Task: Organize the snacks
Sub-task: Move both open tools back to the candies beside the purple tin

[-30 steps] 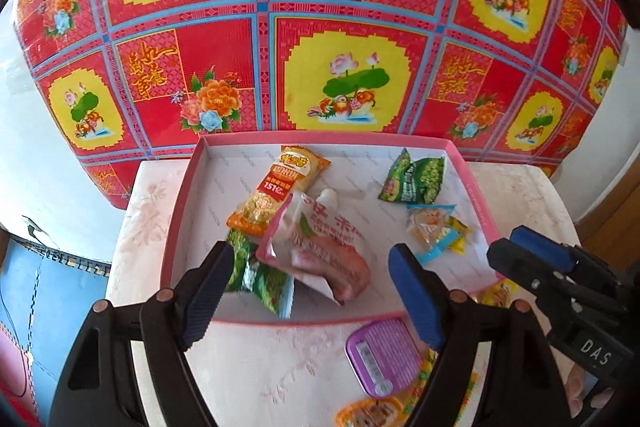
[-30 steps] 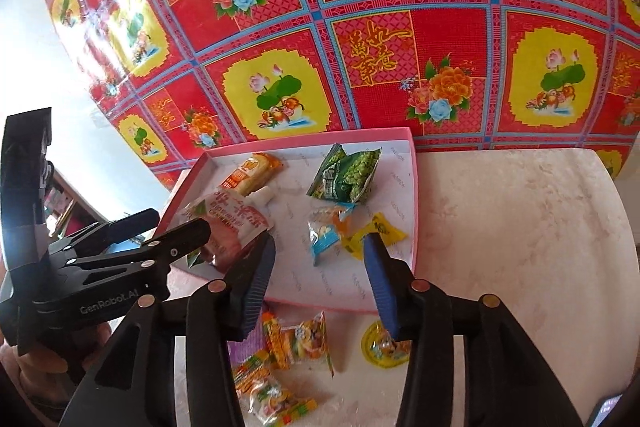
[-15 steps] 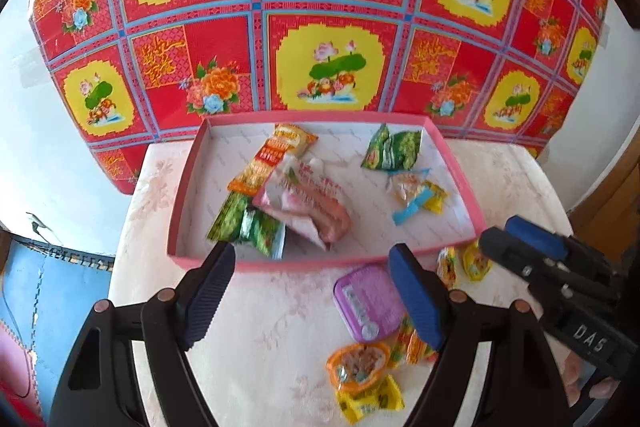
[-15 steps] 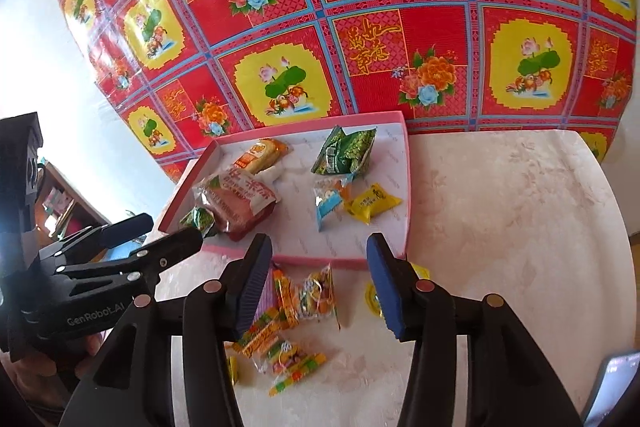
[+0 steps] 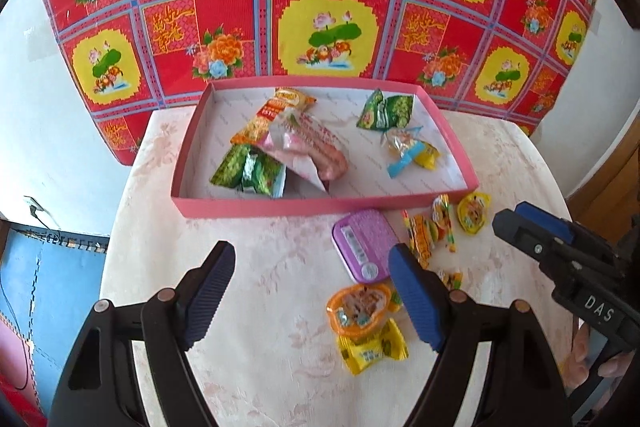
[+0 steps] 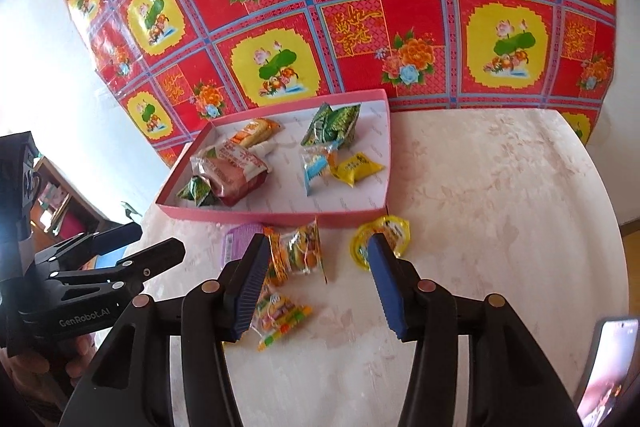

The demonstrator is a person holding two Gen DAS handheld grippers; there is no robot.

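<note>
A red, yellow and blue floral cloth (image 5: 320, 7) hangs behind a round table (image 5: 256, 327) covered in pale patterned fabric. A pink tray (image 5: 320, 207) stands at the table's far edge and holds a pink-and-white packet (image 5: 308, 147), an orange packet (image 5: 276, 109), green packets (image 5: 250, 171), a further green packet (image 5: 386, 111) and small blue and yellow sweets (image 5: 412, 155).

Outside the tray, against its near wall, lie a purple tin (image 5: 364, 245), striped orange sweet packets (image 6: 296, 251) and a yellow jelly cup (image 6: 380, 239). Nearer the table's front edge lie an orange jelly cup (image 5: 360, 307) and a yellow wrapper (image 5: 372, 353).

The left gripper (image 5: 312, 291) is spread wide and empty over bare table, the purple tin just beyond its right finger. The right gripper (image 6: 316, 283) stands partly spread, gripping nothing; the striped packets lie between and beyond its fingers, the yellow cup at its right fingertip.
</note>
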